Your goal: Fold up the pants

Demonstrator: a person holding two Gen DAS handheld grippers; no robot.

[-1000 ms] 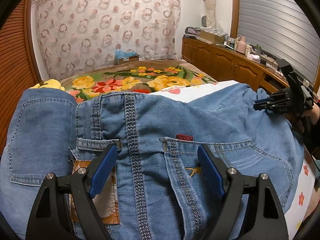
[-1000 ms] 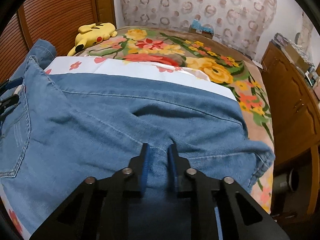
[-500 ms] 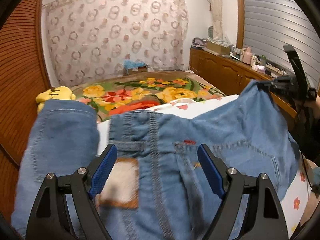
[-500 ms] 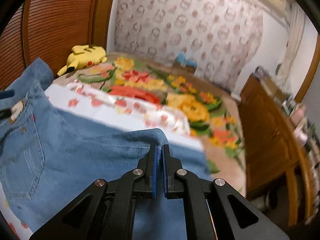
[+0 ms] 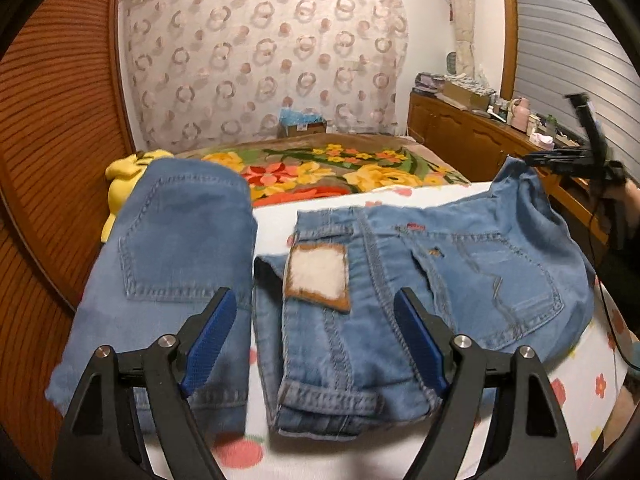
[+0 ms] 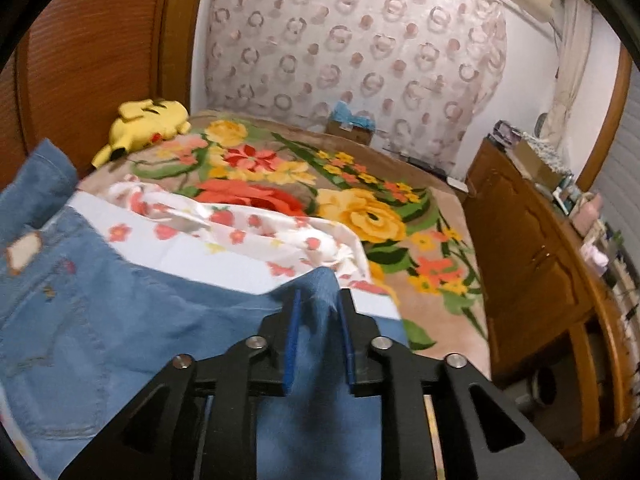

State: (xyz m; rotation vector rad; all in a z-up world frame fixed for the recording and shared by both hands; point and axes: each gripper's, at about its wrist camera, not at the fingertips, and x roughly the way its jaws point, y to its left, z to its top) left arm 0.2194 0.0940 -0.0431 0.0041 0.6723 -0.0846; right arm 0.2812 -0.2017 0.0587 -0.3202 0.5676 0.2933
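Note:
Blue denim pants (image 5: 380, 280) lie on a white flowered sheet (image 5: 360, 452), waistband and leather patch (image 5: 316, 276) toward me. One part (image 5: 180, 248) stands lifted at the left. My left gripper (image 5: 316, 336) is open and empty, hovering above the waistband. My right gripper (image 6: 318, 320) has its blue pads a small gap apart with a fold of the pants (image 6: 320, 304) between them, raised off the bed. It also shows at the right of the left wrist view (image 5: 560, 158), holding up a denim corner.
A flowered blanket (image 6: 360, 208) covers the bed behind the sheet. A yellow plush toy (image 6: 144, 124) lies by the wooden wall panel (image 6: 80, 60). A wooden cabinet (image 6: 532, 280) with clutter on top runs along the right side. A cardboard box (image 5: 302, 126) stands by the curtain.
Both grippers have risen and pulled back from the pants. The right gripper lifted a denim fold, and its pads have parted slightly. The left part of the pants has come up.

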